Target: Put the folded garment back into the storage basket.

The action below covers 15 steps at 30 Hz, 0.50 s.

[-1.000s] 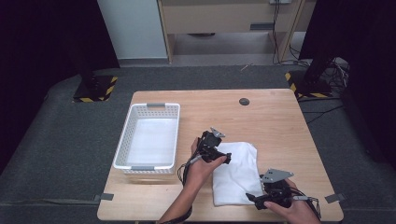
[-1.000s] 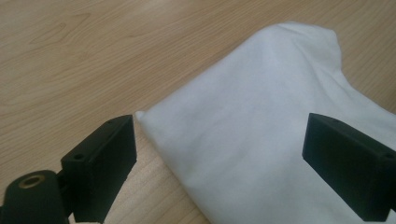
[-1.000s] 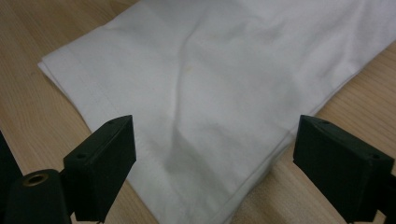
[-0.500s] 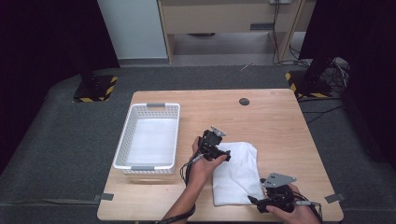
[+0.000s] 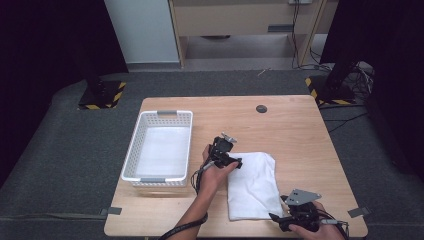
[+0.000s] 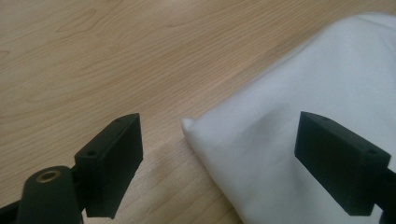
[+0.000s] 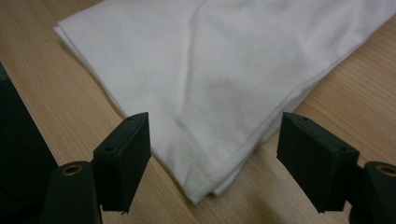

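A folded white cloth (image 5: pixel 255 182) lies flat on the wooden table (image 5: pixel 290 130), right of the middle. My left gripper (image 5: pixel 236 162) hovers at the cloth's far left corner (image 6: pixel 189 125); that corner sits between its open jaws, which have just been closing a little, pads not touching. My right gripper (image 5: pixel 276 218) is low at the cloth's near right corner (image 7: pixel 205 191). Its jaws have just been closing but still stand wide on either side of the layered corner, clear of the fabric.
A white slatted basket (image 5: pixel 131 155) stands at the table's left, its long side close to my left forearm. A small black round disc (image 5: pixel 261 108) lies near the far edge. Dark floor surrounds the table; the front edge runs just under my right hand.
The left gripper has come down slightly toward the cloth's corner. The right gripper has slid a little toward the front edge. The cloth has not moved.
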Available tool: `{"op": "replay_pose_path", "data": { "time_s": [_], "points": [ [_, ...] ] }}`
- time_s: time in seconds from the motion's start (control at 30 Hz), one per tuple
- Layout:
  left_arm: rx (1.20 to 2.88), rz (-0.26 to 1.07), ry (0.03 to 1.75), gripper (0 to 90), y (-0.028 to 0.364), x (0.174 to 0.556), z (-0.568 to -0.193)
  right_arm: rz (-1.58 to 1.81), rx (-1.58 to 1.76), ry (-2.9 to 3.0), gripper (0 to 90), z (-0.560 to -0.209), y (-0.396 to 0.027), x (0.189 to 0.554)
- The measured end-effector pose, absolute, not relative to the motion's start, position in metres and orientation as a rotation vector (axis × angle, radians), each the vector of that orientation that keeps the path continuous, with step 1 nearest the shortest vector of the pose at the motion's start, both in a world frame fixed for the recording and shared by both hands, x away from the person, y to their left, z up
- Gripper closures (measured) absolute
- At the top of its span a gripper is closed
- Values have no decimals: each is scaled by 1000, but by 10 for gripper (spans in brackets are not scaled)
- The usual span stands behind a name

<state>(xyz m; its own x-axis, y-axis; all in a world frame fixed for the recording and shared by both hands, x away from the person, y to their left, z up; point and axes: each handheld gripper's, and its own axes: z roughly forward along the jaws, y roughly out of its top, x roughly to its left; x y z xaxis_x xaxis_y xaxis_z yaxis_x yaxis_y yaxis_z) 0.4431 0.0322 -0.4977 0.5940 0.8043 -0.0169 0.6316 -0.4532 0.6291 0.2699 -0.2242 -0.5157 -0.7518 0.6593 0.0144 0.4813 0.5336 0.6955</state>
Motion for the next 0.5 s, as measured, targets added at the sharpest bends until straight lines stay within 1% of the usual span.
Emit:
{"op": "replay_pose_path", "data": {
  "time_s": [0.5],
  "points": [
    [2266,358,1119,147,23,456,-511,1017,971,2530,261,-520,-228,267]
  ]
}}
